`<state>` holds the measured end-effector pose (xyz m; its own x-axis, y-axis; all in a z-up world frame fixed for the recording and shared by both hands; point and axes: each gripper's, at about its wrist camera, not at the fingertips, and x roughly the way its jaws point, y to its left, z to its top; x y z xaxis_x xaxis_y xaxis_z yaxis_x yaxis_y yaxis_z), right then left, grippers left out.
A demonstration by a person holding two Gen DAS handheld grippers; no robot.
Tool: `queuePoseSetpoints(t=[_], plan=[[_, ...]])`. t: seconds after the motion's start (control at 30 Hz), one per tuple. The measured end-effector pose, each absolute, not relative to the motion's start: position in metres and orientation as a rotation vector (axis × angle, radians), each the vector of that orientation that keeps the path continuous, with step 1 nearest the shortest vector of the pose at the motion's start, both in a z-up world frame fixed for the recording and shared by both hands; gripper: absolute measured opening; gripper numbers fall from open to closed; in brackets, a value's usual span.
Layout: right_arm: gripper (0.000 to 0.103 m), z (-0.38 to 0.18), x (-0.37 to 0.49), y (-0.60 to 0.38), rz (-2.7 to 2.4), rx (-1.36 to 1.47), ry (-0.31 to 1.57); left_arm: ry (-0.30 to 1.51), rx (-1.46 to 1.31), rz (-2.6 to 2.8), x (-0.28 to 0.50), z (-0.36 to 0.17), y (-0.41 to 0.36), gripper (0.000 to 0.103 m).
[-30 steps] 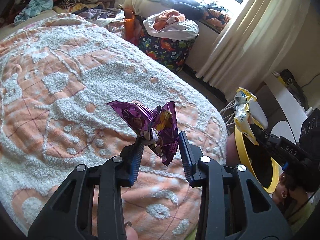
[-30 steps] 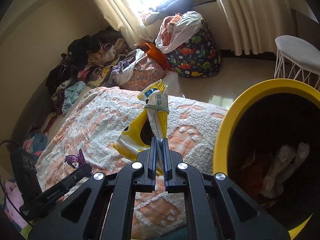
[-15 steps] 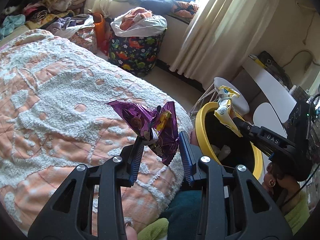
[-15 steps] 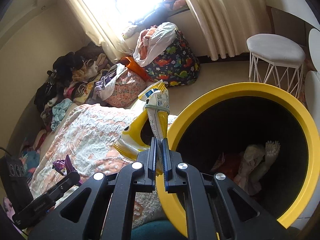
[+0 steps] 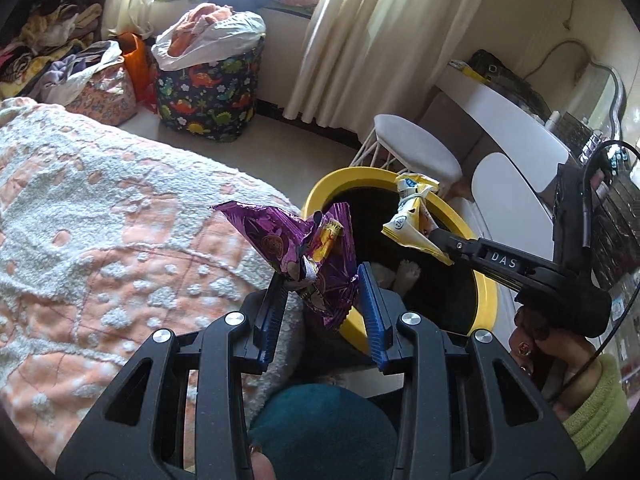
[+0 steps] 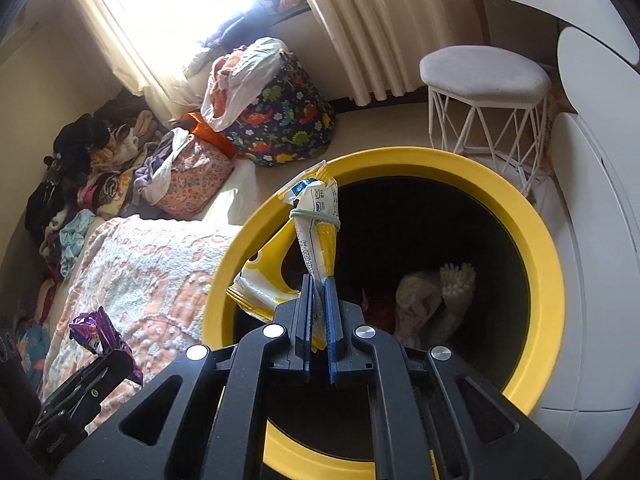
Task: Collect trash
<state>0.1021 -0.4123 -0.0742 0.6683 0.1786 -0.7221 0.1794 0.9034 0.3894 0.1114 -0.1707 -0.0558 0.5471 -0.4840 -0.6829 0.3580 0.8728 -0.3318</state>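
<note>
Both pieces lifted, neither binned: my right tongs (image 6: 318, 300) pinch the yellow wrapper (image 6: 316, 216) over the bin (image 6: 536, 216), left tongs (image 5: 322, 300) pinch the purple wrapper (image 5: 280, 236) near its rim.

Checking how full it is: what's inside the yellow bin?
In the bin lie pale crumpled trash and something reddish. The yellow wrapper and dark shadow hide the rest.

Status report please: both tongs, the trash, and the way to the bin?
Left tongs grip purple wrapper. Right tongs shut on yellow packet, above yellow bin. Nothing blocks bin.
</note>
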Motion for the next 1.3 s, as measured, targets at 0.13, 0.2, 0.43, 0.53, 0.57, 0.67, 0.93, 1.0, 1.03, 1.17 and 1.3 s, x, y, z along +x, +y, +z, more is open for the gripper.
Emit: queuePoseSetpoints(t=[0.13,0.2,0.43,0.53,0.57,0.67,0.93,1.0,1.03,1.17,1.3], plan=[[0.011,-0.083,0.098,-0.431,-0.045,0.519,0.87,0.897,-0.139,-0.554,0.12,-0.063,-0.197,0.029],[0.019,-0.087,0.095,-0.441,-0.065,0.551,0.873,0.922,-0.134,-0.579,0.126,-0.068,-0.209,0.03],[0.04,-0.078,0.08,-0.46,-0.133,0.583,0.834,0.986,-0.068,-0.623,0.138,-0.09,-0.241,0.056],[0.048,-0.07,0.073,-0.463,-0.141,0.573,0.81,0.983,-0.062,-0.617,0.138,-0.092,-0.241,0.071],[0.049,-0.067,0.07,-0.463,-0.141,0.568,0.802,0.975,-0.066,-0.614,0.137,-0.091,-0.24,0.077],[0.054,-0.058,0.063,-0.46,-0.124,0.545,0.777,0.936,-0.055,-0.588,0.13,-0.085,-0.234,0.087],[0.085,-0.026,0.032,-0.425,-0.082,0.422,0.65,0.818,-0.065,-0.456,0.111,-0.06,-0.195,0.092],[0.09,-0.017,0.022,-0.414,-0.075,0.377,0.604,0.795,-0.073,-0.427,0.106,-0.054,-0.186,0.092],[0.094,-0.012,0.016,-0.409,-0.073,0.352,0.574,0.784,-0.079,-0.412,0.102,-0.051,-0.18,0.092],[0.096,0.001,-0.011,-0.389,-0.079,0.281,0.451,0.737,-0.083,-0.354,0.091,-0.04,-0.158,0.092],[0.096,0.011,-0.025,-0.373,-0.068,0.231,0.376,0.688,-0.084,-0.305,0.079,-0.029,-0.138,0.092]])
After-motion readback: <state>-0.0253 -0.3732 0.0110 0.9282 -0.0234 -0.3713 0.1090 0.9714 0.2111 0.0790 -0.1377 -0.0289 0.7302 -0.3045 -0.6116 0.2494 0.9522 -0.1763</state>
